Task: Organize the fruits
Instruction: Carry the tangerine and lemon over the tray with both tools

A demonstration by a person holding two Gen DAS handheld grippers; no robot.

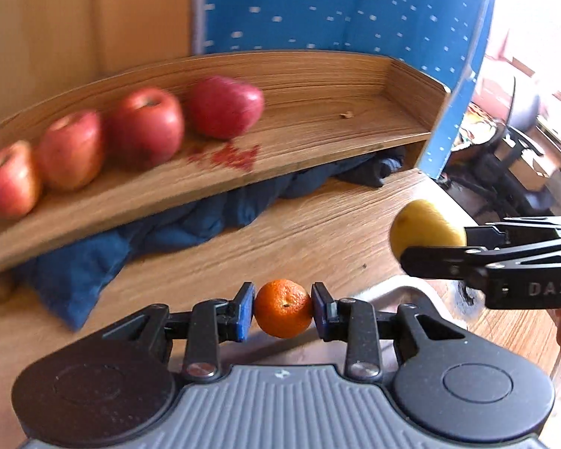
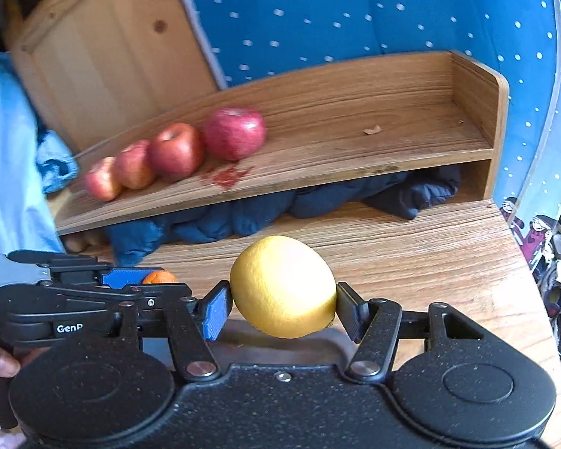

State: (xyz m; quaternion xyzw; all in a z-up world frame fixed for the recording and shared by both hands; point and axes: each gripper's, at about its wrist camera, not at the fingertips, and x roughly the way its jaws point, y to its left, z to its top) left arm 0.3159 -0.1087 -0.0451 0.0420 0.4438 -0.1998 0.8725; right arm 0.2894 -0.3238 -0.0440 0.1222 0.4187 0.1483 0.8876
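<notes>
While my left gripper (image 1: 283, 308) clamps a small orange (image 1: 283, 307) between its blue pads, my right gripper (image 2: 283, 301) squeezes a yellow lemon (image 2: 283, 286), both fruits held above the wooden tabletop (image 2: 411, 247). Beyond, a dark blue cloth (image 2: 243, 217) lies bunched under the raised wooden shelf (image 2: 355, 127), where four red apples (image 2: 233, 133) sit in a row.

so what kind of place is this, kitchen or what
Probably a lived-in room at home, not clearly a kitchen: a wooden desk with a raised shelf holding red apples, and a dark blue garment stuffed under the shelf.
</notes>
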